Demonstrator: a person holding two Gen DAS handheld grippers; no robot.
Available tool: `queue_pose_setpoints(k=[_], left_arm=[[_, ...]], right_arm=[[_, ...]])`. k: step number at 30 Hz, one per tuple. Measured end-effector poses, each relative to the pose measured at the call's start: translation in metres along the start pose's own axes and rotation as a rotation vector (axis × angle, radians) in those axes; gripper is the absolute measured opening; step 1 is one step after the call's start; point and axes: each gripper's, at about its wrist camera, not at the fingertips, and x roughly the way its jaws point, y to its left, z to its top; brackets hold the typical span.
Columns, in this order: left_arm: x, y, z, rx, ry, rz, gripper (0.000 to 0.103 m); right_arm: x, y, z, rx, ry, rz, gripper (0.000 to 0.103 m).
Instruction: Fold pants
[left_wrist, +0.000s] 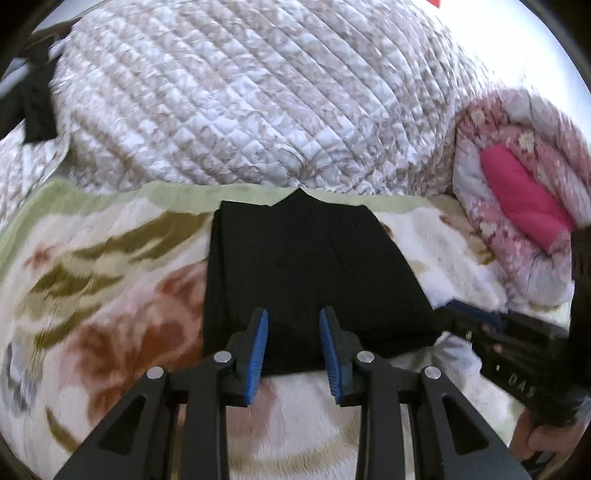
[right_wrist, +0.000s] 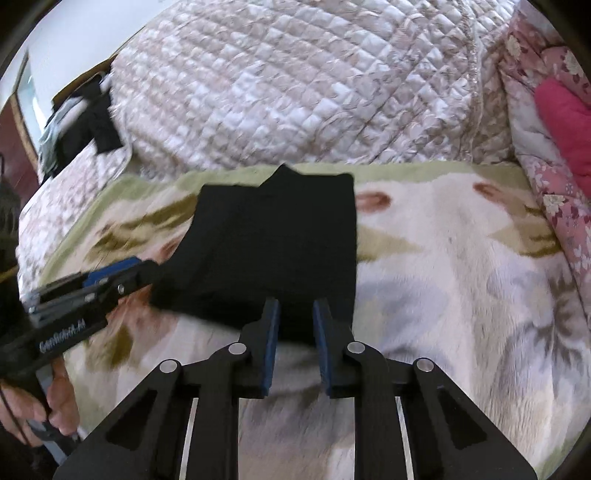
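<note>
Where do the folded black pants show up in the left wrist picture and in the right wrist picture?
Left wrist view: the black pants lie at centre, just beyond the fingertips.
Right wrist view: the black pants lie left of centre.
Shared landmark: the quilted white bedspread behind them.

A fleecy cream blanket with green, rust and grey leaf patterns (right_wrist: 461, 266) covers the bed. Behind it bulges a quilted white-and-beige floral coverlet (left_wrist: 240, 99), and a rolled pink floral quilt with magenta lining (left_wrist: 524, 199) lies beside it. Bright daylight washes the far wall.
</note>
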Motion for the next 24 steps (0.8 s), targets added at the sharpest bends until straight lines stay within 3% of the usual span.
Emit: queue_pose_setpoints(k=[3, 5, 11, 13, 21, 23, 24], left_arm=[[0.031, 0.006, -0.014, 0.020, 0.064, 0.025, 0.034], [0.029, 0.006, -0.016, 0.033, 0.034, 0.019, 0.034], [0.017, -0.002, -0.009, 0.026, 0.058, 0.051, 0.034], [0.010, -0.002, -0.012, 0.009, 0.067, 0.046, 0.034], [-0.010, -0.003, -0.046, -0.018, 0.106, 0.050, 0.034], [-0.008, -0.004, -0.057, -0.021, 0.130, 0.048, 0.035], [-0.005, -0.003, -0.063, -0.026, 0.151, 0.050, 0.035]], right_arm=[[0.034, 0.002, -0.006, -0.022, 0.117, 0.011, 0.019], [0.036, 0.006, -0.011, -0.062, 0.079, 0.007, 0.019], [0.021, 0.012, -0.012, -0.049, 0.086, 0.006, 0.020], [0.009, 0.016, -0.016, -0.053, 0.071, 0.013, 0.025], [-0.004, 0.022, -0.045, -0.064, 0.121, 0.029, 0.025], [-0.002, 0.023, -0.051, -0.071, 0.135, 0.027, 0.035], [0.001, 0.022, -0.054, -0.073, 0.148, 0.022, 0.048]])
